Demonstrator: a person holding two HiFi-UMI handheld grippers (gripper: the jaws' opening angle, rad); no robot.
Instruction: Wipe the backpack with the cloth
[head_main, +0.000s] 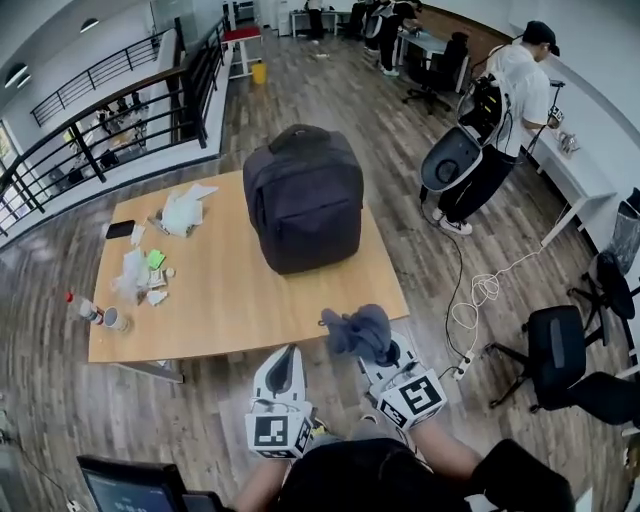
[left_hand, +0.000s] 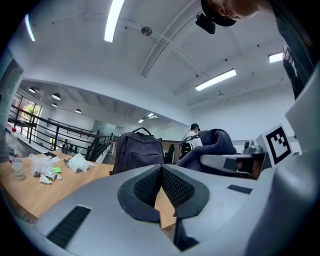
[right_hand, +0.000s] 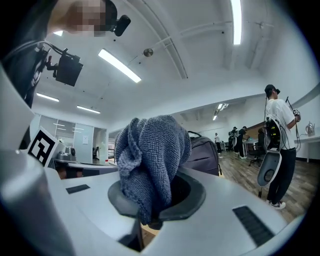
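Desk (head_main: 230, 300): light wooden top, rectangular, standing on a plank floor (head_main: 300, 90).
Backpack (head_main: 303, 198): dark, upright on the far right part of the desk, handle at the top.
Crumpled white paper (head_main: 183, 210): on the far left part, well apart from the backpack.
Phone (head_main: 120, 229): black, flat, near the far left corner, just beside the paper.
Green scrap (head_main: 155, 259): among small white wrappings (head_main: 133, 275) by the left edge.
Bottle (head_main: 85, 308): red cap, at the near left corner.
Cup (head_main: 115, 319): just beside the bottle.
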